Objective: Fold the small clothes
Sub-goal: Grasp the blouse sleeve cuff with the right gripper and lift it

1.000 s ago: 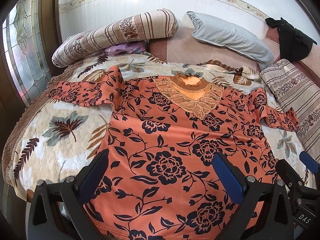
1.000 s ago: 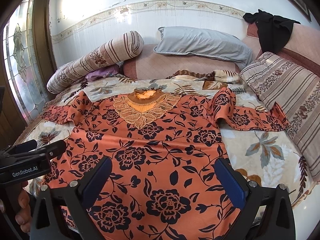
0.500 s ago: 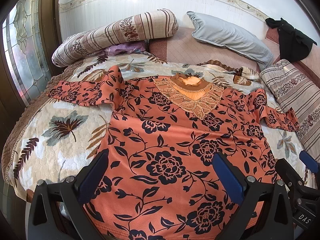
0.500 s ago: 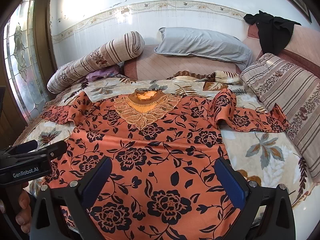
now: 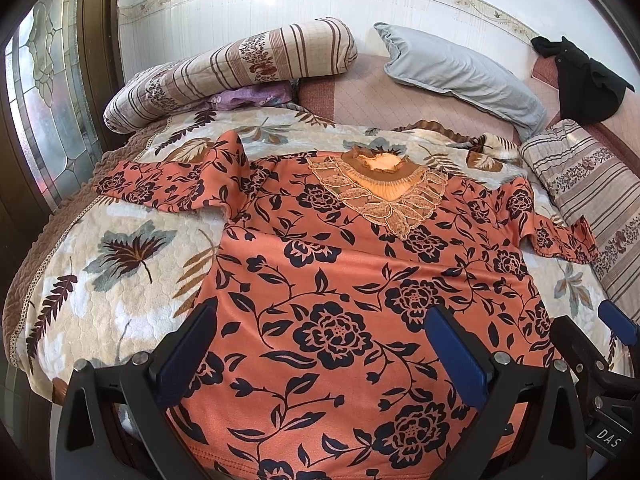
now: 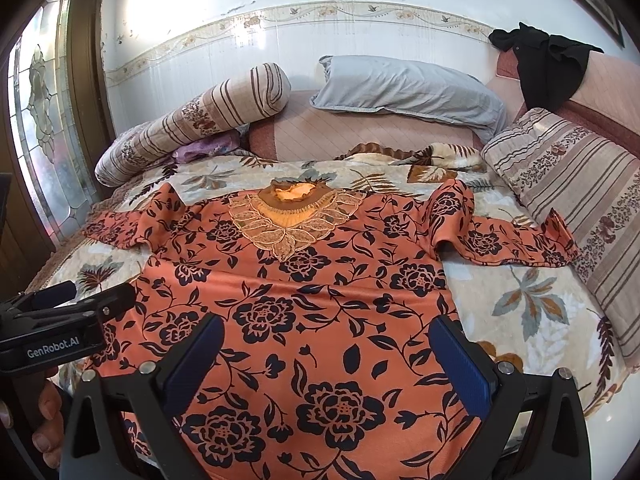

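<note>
Left gripper (image 5: 320,344), jaws spread wide and holding nothing, hovers over the near hem of the orange floral-print knit top with a lace-trimmed collar (image 5: 344,280). This top lies flat, front up, on the leaf-patterned quilted bedspread (image 5: 120,272), with the left sleeve (image 5: 168,184) and right sleeve (image 6: 504,240) bunched outward. Right gripper (image 6: 328,356) is equally wide and empty above the same hem. Folding appears not yet begun. The next move likely requires gripping a sleeve or side edge and carrying it inward.
</note>
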